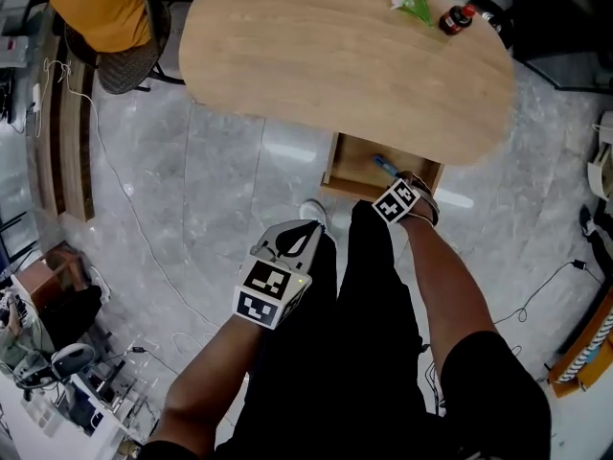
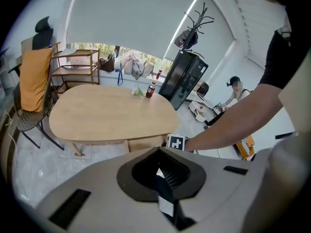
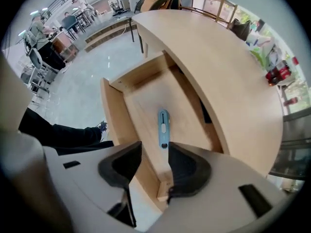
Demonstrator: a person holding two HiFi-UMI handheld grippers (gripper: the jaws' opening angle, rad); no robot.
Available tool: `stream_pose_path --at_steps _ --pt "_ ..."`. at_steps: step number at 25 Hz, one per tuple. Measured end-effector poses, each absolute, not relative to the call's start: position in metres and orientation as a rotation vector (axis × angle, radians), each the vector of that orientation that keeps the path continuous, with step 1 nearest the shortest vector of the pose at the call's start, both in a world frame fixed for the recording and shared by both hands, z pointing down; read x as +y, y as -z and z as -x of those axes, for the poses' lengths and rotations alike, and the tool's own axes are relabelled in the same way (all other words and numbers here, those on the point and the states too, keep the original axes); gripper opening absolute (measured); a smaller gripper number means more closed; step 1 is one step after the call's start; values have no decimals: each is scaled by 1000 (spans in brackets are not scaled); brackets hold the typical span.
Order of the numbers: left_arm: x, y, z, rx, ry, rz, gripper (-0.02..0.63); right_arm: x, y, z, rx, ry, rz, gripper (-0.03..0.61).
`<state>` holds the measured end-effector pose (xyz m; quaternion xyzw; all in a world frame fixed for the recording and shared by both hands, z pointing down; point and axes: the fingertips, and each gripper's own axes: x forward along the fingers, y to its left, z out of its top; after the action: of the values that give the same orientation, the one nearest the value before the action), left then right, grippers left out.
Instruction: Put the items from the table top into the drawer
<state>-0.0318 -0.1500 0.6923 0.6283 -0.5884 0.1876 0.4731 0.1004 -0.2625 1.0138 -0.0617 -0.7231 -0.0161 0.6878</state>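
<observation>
Right tool (image 3: 155,162) downward over drawer (image 3: 145,106)

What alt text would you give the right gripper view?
The right gripper hangs open over the open drawer, where a blue utility knife lies flat on the bottom. The wooden table runs along the right, with a bottle at its far end.

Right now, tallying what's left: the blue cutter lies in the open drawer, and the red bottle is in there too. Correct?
No. The blue cutter does lie in the open drawer, but the red bottle is on the table top, beside the flowers, as the head view shows.
</observation>
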Motion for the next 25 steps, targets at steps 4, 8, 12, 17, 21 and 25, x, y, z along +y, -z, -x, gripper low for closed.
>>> stream_pose_path --at_steps 4,8,12,17,21,25 --pt "-145 -648 27 -1445 -448 -1619 2 -250 -947 -98 -1704 -20 68 161" --pt "-131 -604 23 -1447 -471 -1733 2 -235 -859 -85 -1849 -133 -44 161" --pt "-120 -564 13 -1449 -450 -1822 2 -224 -762 -82 -2029 -273 -199 161" --pt "-104 -521 -8 -1440 -397 -1911 2 -203 -616 -87 -2326 -471 -370 133" --pt "-95 -489 -30 -1441 -382 -1987 2 -182 -518 -107 -2518 -571 -425 47" --pt "-84 -446 -48 -1519 -297 -2032 2 -153 -459 -134 -2619 -694 -408 15"
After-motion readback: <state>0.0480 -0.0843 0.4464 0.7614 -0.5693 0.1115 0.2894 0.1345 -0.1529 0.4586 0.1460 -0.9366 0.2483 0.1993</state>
